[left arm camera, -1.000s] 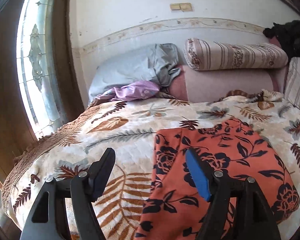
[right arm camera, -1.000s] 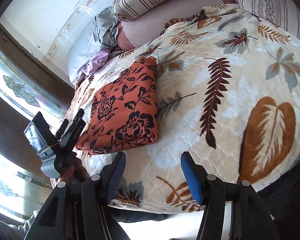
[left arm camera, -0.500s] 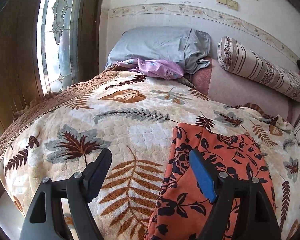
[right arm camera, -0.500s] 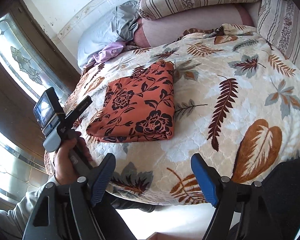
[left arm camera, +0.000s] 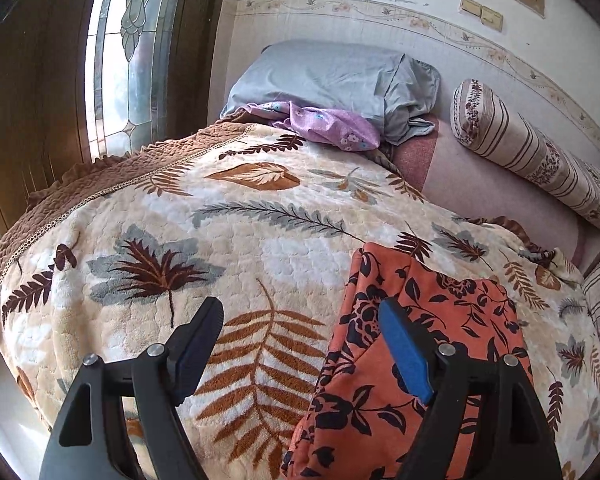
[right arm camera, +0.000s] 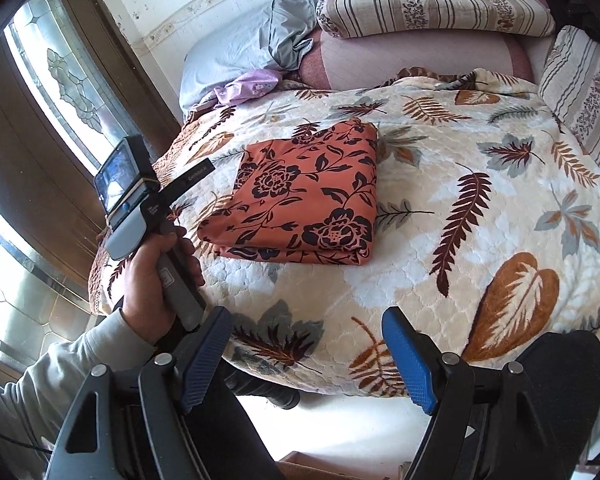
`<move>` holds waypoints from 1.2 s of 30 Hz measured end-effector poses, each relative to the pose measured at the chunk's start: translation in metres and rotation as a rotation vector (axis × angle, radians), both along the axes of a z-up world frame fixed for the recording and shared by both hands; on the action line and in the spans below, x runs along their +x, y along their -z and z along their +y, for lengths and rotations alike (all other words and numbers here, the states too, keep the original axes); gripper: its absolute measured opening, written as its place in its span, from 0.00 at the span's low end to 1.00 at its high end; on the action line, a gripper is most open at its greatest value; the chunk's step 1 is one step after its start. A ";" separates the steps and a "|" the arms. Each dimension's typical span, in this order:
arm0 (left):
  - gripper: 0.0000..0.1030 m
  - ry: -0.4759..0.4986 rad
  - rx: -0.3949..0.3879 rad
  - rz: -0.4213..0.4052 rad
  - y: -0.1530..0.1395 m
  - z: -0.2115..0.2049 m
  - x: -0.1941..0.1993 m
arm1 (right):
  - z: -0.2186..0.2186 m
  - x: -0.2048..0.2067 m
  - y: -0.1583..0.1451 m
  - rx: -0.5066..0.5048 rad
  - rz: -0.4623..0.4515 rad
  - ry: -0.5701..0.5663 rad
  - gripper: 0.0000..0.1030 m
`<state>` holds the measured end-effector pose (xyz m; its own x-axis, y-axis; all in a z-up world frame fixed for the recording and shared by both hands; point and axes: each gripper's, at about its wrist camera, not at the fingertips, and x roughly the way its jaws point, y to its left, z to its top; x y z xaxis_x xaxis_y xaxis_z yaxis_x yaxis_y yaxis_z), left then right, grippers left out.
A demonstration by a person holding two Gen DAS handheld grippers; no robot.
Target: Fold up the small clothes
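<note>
The folded cloth [right arm camera: 300, 196] lay on the blanket [right arm camera: 480, 240], untouched. Left gripper [left arm camera: 300, 356] hovered open at its near edge; right gripper [right arm camera: 306, 356] open, well back.

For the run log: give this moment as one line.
orange floral garment: folded, flat on leaf-print blanket | left gripper: open, empty | right gripper: open, empty

The orange garment [right arm camera: 306, 196] with a black flower print lies folded into a flat, layered rectangle on the leaf-patterned blanket [right arm camera: 480, 208], near the blanket's window-side edge.
</note>
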<state>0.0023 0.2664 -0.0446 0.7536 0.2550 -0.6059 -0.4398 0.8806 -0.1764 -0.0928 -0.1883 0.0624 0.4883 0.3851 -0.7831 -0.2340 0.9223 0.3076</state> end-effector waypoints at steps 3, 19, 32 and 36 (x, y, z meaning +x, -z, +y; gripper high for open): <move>0.78 -0.001 0.000 -0.009 -0.002 0.001 -0.002 | 0.000 -0.001 0.000 0.002 0.000 0.001 0.78; 0.78 -0.019 0.008 0.014 0.001 0.000 0.002 | -0.010 0.004 0.010 0.026 0.025 0.019 0.78; 0.78 -0.023 0.012 0.018 0.002 0.000 0.004 | -0.009 0.006 0.013 0.033 0.034 0.010 0.78; 0.78 -0.020 -0.008 0.009 0.000 0.005 0.002 | -0.010 0.009 0.017 0.048 0.039 0.010 0.78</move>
